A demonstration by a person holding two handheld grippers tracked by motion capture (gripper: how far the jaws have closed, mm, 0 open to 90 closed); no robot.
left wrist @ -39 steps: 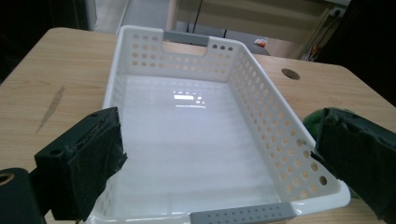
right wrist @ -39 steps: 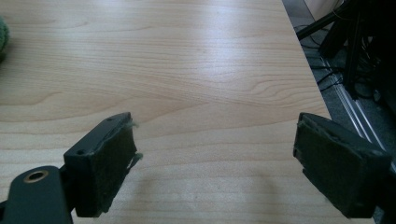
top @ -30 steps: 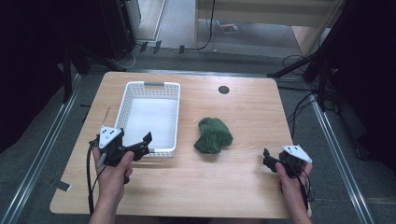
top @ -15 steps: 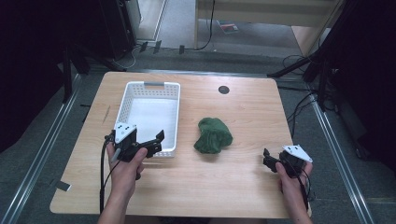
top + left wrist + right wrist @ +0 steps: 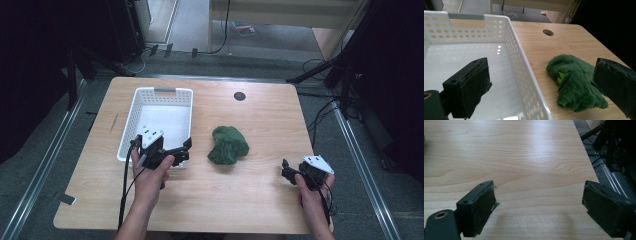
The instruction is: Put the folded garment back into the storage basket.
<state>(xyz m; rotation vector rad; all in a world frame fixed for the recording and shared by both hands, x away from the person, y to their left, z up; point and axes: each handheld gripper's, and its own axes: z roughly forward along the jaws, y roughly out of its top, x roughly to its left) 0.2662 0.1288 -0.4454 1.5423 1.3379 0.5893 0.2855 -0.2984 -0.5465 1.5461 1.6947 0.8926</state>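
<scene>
A wooden bench (image 5: 260, 125) stands on a grey floor, with a white basket (image 5: 131, 132) on its left side and a green cloth (image 5: 228, 145) bunched up in the middle, just right of the basket. The left gripper (image 5: 182, 150) hangs over the near right corner of the basket, its jaws spread wide with nothing between them, and points at the cloth close by. The right gripper (image 5: 286, 171) is at the near right of the bench, well apart from the cloth, jaws also wide and holding nothing.
</scene>
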